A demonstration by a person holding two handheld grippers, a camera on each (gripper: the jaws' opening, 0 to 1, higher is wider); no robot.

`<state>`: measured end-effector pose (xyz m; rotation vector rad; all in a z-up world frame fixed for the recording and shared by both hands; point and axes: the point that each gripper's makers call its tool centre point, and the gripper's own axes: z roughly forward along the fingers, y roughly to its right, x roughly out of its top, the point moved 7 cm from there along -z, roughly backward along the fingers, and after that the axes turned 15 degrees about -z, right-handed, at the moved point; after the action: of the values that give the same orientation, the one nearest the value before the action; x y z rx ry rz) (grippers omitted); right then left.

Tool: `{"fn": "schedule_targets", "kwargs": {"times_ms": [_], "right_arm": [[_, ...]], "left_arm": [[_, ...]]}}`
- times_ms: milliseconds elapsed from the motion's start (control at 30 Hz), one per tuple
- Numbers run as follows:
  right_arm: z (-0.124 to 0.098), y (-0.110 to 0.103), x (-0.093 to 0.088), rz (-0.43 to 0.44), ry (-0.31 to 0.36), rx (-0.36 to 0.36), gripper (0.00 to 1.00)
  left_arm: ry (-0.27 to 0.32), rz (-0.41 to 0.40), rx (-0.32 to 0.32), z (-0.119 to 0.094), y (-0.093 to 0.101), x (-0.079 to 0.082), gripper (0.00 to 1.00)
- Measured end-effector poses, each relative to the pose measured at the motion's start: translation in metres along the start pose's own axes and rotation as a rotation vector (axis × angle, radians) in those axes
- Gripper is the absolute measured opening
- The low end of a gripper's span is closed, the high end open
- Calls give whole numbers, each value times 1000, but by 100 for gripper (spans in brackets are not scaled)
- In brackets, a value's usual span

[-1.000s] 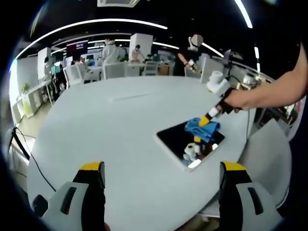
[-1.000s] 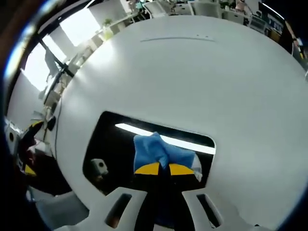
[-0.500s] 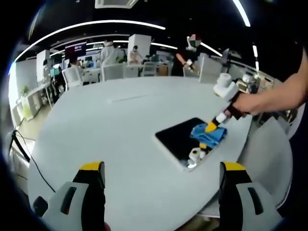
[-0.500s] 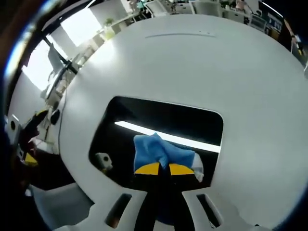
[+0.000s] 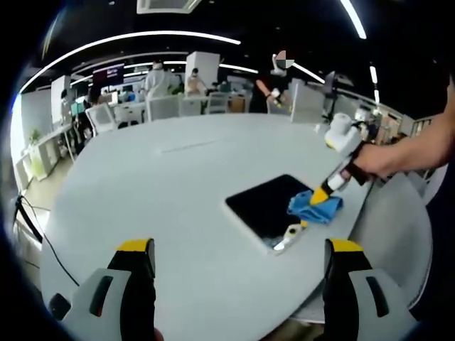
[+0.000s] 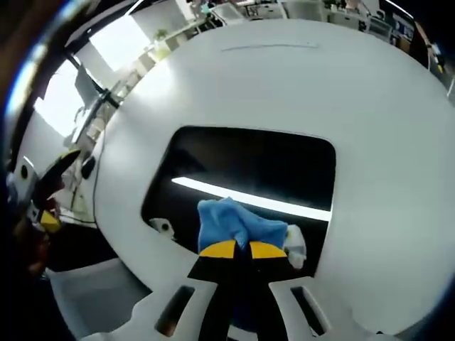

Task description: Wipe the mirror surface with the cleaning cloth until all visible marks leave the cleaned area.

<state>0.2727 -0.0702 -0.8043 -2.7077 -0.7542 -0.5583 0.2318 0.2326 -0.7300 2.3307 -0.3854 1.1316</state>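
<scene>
Right hand-held gripper (image 6: 238, 249): yellow-tipped jaws pinched together on the blue cleaning cloth (image 6: 238, 223); cloth bunched just ahead of the tips, pressed onto the mirror (image 6: 256, 167); in the right gripper view the cloth sits at the mirror's near edge, toward its near-right corner, with a bright light strip reflected in the glass just beyond it; rest of the dark mirror surface stretches away from the jaws.

Left gripper view: the same right hand-held gripper (image 5: 321, 195) comes in from the right, held by a hand (image 5: 377, 159), angled down onto the cloth (image 5: 314, 208); cloth lies at the corner of the mirror (image 5: 266, 206) nearest that hand, partly over the mirror edge; a small reflection of the gripper shows in the glass beside the cloth.

Left hand-held gripper (image 5: 238, 284): jaws spread wide, nothing between them; held well back from the mirror, over the near part of the counter (image 5: 156, 185); mirror lies ahead and to the right of its jaws, well apart from them.

Mirror lies flat on the white round counter, close to the counter's edge on the side of the hand; office desks and people in the background beyond the counter.
</scene>
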Motion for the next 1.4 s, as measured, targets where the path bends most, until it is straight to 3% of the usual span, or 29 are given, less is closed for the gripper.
{"fn": "schedule_targets", "kwargs": {"times_ms": [167,633,1400], "right_arm": [[-2,-8,-8,-8,3,9,0],[-2,-6,-7,-8,5,18,0],[-21,38,-28,72,4,-24,0]], "left_arm": [[0,0,0,-2,-1,0,99],[-8,1,-9,2,0,-2,99],[-18,-2,-16,6,7,-5,99]]}}
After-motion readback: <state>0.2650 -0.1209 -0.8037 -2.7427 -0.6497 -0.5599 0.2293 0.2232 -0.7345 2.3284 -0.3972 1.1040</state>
